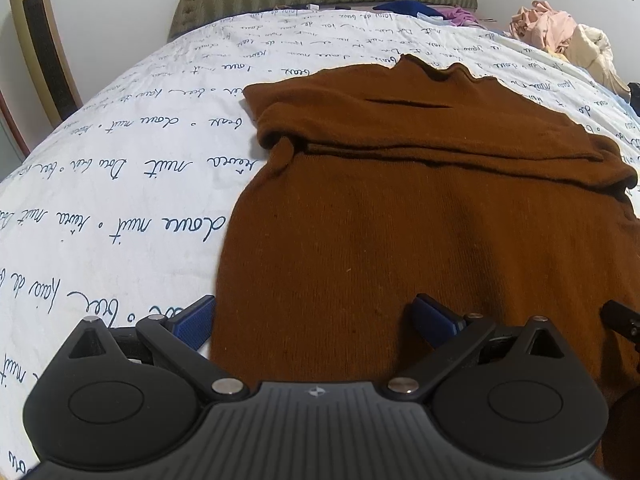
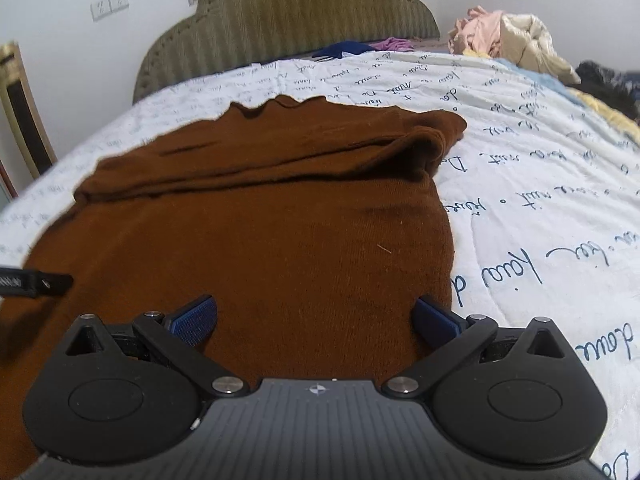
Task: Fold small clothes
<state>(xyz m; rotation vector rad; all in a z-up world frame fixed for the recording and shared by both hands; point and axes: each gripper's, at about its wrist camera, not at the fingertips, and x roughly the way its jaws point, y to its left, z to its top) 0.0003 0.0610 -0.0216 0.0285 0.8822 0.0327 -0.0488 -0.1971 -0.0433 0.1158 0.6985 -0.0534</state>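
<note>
A brown knit sweater (image 1: 420,208) lies flat on the bed, its sleeves folded across the chest and its collar at the far end. It also shows in the right wrist view (image 2: 260,220). My left gripper (image 1: 314,322) is open and empty, just above the sweater's near left edge; its left blue pad is over the sheet. My right gripper (image 2: 316,322) is open and empty above the sweater's near right part. A black part of the other gripper shows at the left edge of the right wrist view (image 2: 36,282) and at the right edge of the left wrist view (image 1: 622,318).
The bed has a white sheet (image 1: 120,184) printed with blue handwriting and an olive headboard (image 2: 288,20). A pile of pink and cream clothes (image 2: 508,44) lies at the far right. Blue and purple garments (image 2: 360,48) lie by the headboard. A gold-framed object (image 1: 40,44) stands at the left.
</note>
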